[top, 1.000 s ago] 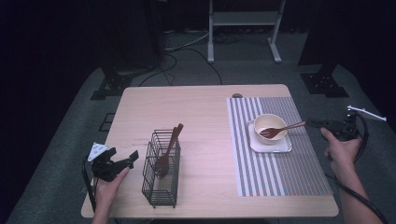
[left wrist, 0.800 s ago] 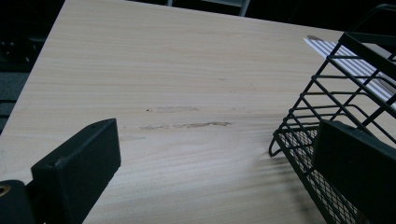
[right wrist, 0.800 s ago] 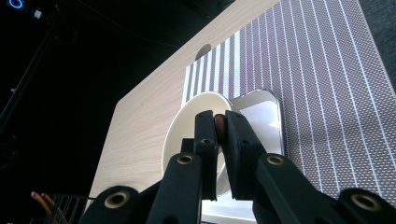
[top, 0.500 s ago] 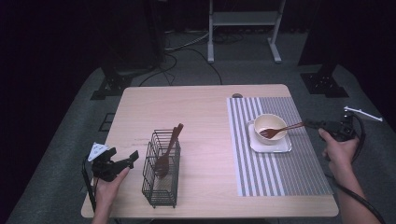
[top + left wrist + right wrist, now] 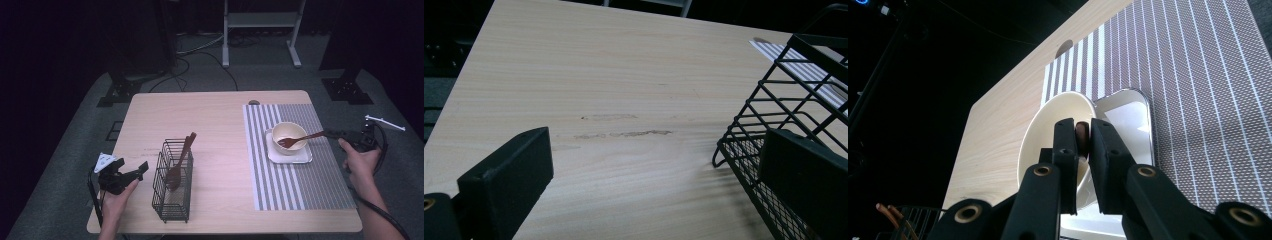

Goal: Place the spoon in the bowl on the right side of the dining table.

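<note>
Right gripper (image 5: 1082,135) fingers on fork (image 5: 299,139)

A wire basket (image 5: 172,182) with a wooden spoon (image 5: 177,165) stands on the table (image 5: 215,120).

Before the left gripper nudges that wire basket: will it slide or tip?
The wire basket is tall, narrow and open mesh, so probably light and stiff. Its spoon leans above the rim, so a high push may tip it. On the smooth table, a low push likely slides it.

My table (image 5: 220,120) light wood, on grey carpet (image 5: 75,170); white stand legs (image 5: 260,35) beyond table; surroundings dark.
</note>
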`<action>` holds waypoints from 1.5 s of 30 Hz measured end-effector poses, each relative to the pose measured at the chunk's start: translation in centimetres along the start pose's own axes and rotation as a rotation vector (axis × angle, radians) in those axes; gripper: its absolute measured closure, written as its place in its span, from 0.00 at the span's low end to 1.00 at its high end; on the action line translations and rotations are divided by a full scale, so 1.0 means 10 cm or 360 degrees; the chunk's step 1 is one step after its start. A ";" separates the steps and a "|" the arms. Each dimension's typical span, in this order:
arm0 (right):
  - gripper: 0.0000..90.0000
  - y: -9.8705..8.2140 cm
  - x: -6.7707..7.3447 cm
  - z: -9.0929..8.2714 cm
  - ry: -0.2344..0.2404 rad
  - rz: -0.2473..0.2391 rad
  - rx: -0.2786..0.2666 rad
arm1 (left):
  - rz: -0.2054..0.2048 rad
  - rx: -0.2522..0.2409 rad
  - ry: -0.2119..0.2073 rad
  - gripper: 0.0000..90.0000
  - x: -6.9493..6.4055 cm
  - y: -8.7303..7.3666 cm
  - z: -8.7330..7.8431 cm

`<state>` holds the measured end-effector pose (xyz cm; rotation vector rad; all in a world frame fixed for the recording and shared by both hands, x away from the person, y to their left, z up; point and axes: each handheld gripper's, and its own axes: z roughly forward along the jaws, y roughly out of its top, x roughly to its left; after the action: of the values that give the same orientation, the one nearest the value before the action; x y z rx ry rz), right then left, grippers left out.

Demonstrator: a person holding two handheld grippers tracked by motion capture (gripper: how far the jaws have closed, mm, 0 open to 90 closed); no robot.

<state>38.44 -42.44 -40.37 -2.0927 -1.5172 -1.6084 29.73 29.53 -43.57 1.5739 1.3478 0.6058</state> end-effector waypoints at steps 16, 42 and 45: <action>0.83 -0.06 -0.10 0.05 0.0014 0.0051 0.0001 | -0.0001 -0.0002 0.0002 0.00 0.00 0.00 0.00; 0.79 -0.23 -0.22 0.05 0.0068 0.0052 0.0048 | -0.0006 -0.0007 0.0012 0.00 0.00 0.00 -0.03; 0.79 -0.25 -0.21 0.06 0.0080 0.0042 0.0056 | -0.0003 -0.0004 0.0011 0.00 0.00 -0.01 -0.03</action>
<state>37.10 -42.17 -43.40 -2.0300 -1.4850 -1.6007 29.47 29.57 -43.51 1.5698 1.3529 0.6118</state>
